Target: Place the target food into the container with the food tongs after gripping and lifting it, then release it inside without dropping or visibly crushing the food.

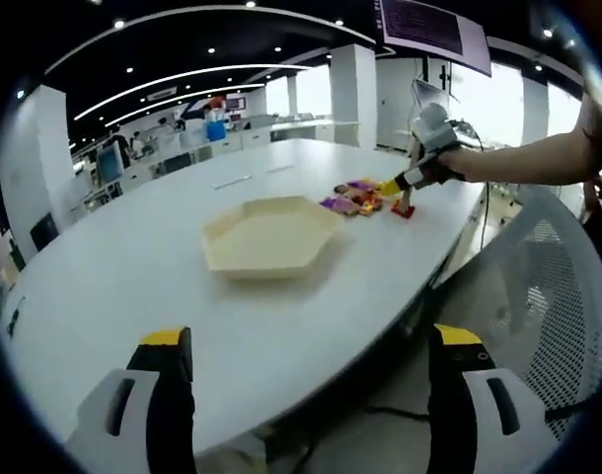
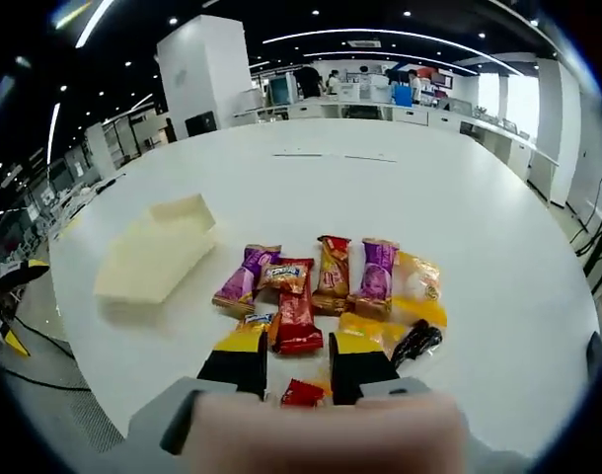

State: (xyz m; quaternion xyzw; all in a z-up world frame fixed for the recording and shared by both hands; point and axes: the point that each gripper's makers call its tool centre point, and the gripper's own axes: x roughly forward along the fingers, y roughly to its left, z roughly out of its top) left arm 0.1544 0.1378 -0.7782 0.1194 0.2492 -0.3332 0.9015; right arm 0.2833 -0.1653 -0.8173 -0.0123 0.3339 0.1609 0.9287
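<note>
Reaching over the snack pile (image 2: 326,286), the right gripper (image 2: 299,363) has its jaws a little open, holding nothing; a small red packet (image 2: 303,394) lies between them. The tray (image 2: 153,255) sits far left. The left gripper (image 1: 311,380) waits wide open, empty, near the desk (image 1: 133,296) edge.

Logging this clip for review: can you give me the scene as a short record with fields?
surface: white table
container: beige hexagonal tray, nothing in it
food: pile of wrapped snacks, apart from the tray
right tongs: open, over the near edge of the pile, a small red packet between the jaws
left tongs: open, holding nothing, at the table's near edge
</note>
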